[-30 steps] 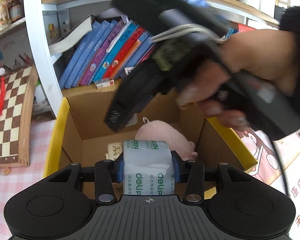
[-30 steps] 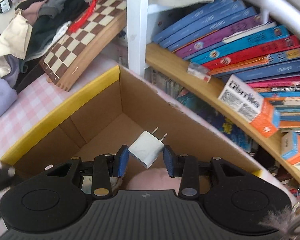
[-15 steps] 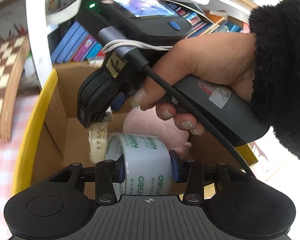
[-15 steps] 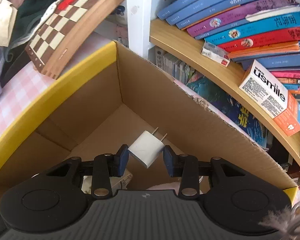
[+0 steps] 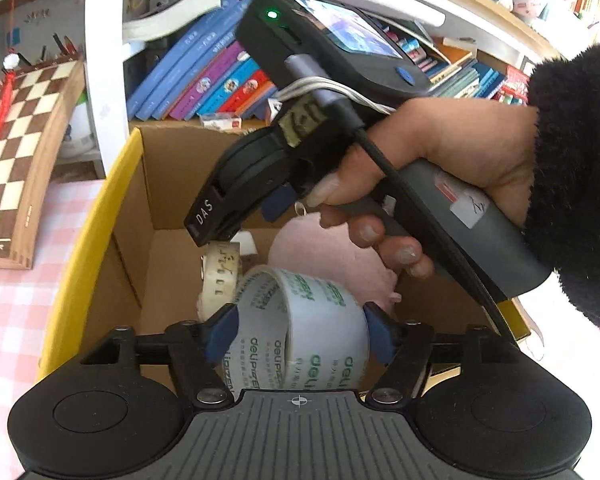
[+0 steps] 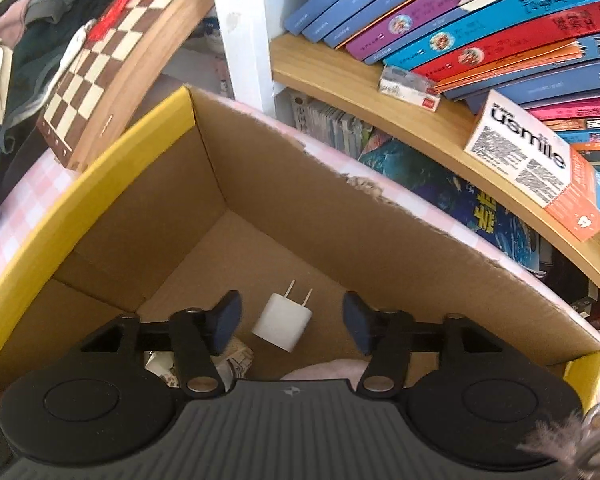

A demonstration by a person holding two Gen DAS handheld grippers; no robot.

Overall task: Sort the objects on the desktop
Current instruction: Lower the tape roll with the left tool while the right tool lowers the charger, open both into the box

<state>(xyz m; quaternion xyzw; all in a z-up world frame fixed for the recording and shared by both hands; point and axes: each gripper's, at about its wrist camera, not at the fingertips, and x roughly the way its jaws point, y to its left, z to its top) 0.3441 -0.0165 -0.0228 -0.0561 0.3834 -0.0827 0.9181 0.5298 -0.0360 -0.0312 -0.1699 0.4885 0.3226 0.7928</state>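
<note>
Change, right: a second ago the right hand-held gripper (image 6: 291, 322) pinched the charger (image 6: 283, 322); now its jaws are opening and the charger sits free between them, touching neither pad.
Change, left: the left hand-held gripper (image 5: 300, 334) clamped the tape roll (image 5: 300, 328) a moment back; its jaws are now opening too, and the roll has tilted over between them.
Meaning: both drops into the box (image 6: 100, 168) look under way at once, so I judge these two items as good as sorted.
Right hand-held gripper: jaws well apart, holding nothing; clear gaps show on both sides of the charger.
Left hand-held gripper: jaws spread about the roll's width; the pads lie right at its sides, and I cannot tell whether they still press on it.
Charger: inside the box, prongs pointing toward the far wall; whether it has landed on the floor I cannot tell.
Tape roll: over the box's near part, above a smaller tape roll (image 5: 220, 276) and beside the pink plush (image 5: 324, 256).
Box: on the checked surface (image 5: 4, 312), against the bookshelf (image 6: 380, 96).
Right hand: the person's hand (image 5: 440, 168) grips the right tool's handle, over the box.
</note>
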